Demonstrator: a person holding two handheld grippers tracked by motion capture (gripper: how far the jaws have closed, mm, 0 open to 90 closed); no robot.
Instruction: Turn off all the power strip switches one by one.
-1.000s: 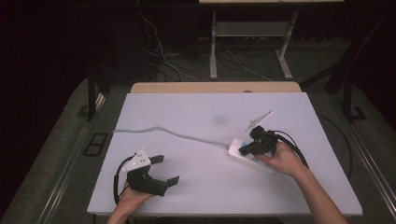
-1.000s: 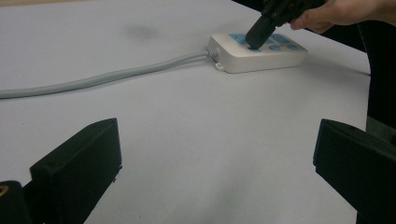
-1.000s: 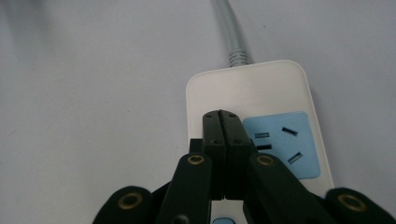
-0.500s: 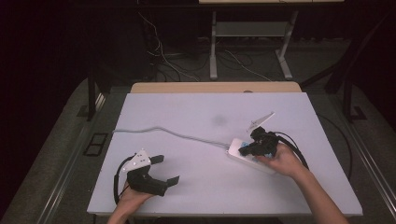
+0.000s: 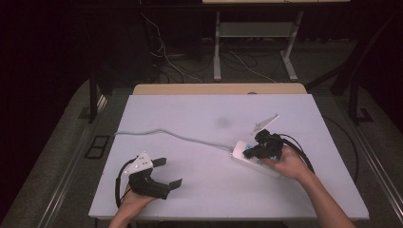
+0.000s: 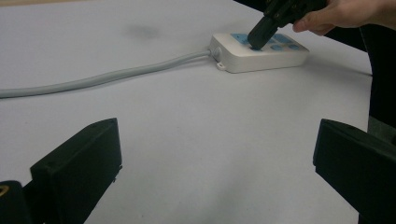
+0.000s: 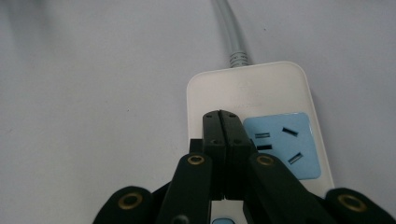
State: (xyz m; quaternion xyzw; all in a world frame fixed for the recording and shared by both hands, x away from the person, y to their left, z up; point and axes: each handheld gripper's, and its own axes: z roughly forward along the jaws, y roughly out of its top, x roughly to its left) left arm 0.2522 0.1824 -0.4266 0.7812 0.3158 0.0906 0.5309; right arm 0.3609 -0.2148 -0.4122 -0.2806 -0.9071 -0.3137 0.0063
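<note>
Two tongs were at work over the white bench (image 5: 199, 118), doing very different things. The right tongs (image 5: 249, 153) were pressed tip-down on the power strip (image 5: 252, 159), which lay on the bench's right half with its grey cord (image 5: 171, 135) running off to the left. In the right gripper view the jaws stood fully closed against each other with nothing between them, their joined tip resting on the strip's white top just left of the blue socket face (image 7: 283, 142). The left gripper view agreed: the dark tip met the strip's upper face near the cord end. It looked like a push on a switch or button, though whatever lay under the tip was hidden.

The left tongs (image 5: 167, 173) sat well apart, near the bench's front left, jaws wide open and holding nothing, pointed toward the strip.

Several things could have gone wrong from there. The strip was light and unheld, so a push that came at a slant could have slid it or tipped its far edge up instead of working the button. The closed tip was narrow, and a small drift to the right would have put it on the socket slots. The open left tongs might have steadied the body, yet they were too far off to help.
</note>
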